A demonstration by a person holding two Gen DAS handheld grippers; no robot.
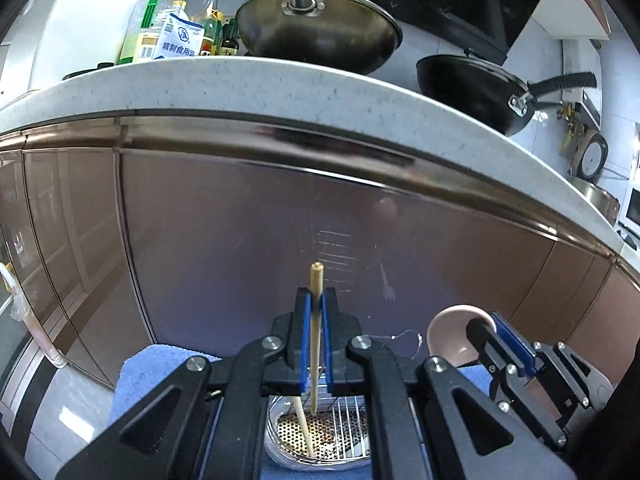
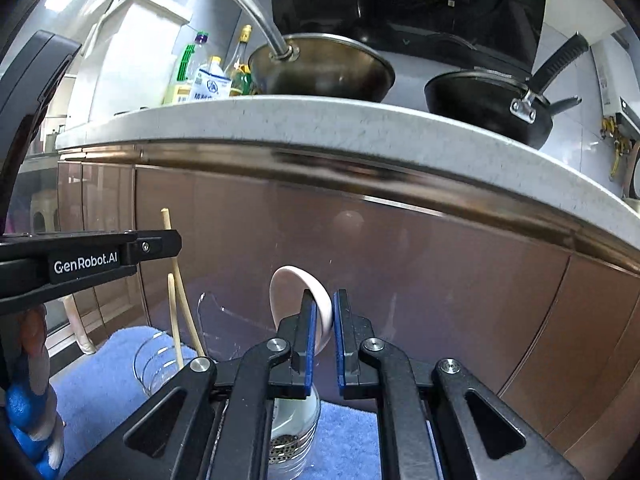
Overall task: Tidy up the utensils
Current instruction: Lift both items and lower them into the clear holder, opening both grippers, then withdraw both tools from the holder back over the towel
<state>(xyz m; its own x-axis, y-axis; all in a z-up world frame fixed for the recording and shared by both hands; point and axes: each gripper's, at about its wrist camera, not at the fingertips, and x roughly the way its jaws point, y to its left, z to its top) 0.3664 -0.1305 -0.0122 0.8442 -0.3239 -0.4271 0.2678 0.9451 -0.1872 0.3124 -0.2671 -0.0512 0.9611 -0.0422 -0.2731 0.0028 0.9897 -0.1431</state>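
Note:
My left gripper (image 1: pixel 316 304) is shut on a wooden chopstick (image 1: pixel 315 280) that stands upright, its lower end over a clear utensil holder (image 1: pixel 320 436) with a perforated metal base. A second chopstick (image 1: pixel 304 424) leans inside that holder. My right gripper (image 2: pixel 323 312) is shut on a pale pink ceramic spoon (image 2: pixel 292 280), bowl end up, with its handle down in the holder (image 2: pixel 292 436). The right gripper and spoon (image 1: pixel 452 332) also show at the right of the left wrist view. Both chopsticks (image 2: pixel 176 280) show at the left of the right wrist view.
The holder stands on a blue towel (image 1: pixel 152 376) in front of brown glossy cabinet doors (image 1: pixel 240 220). Above is a speckled countertop edge (image 1: pixel 280 88) with a steel wok (image 1: pixel 316 28), a black pan (image 1: pixel 476 84) and several bottles (image 1: pixel 176 20).

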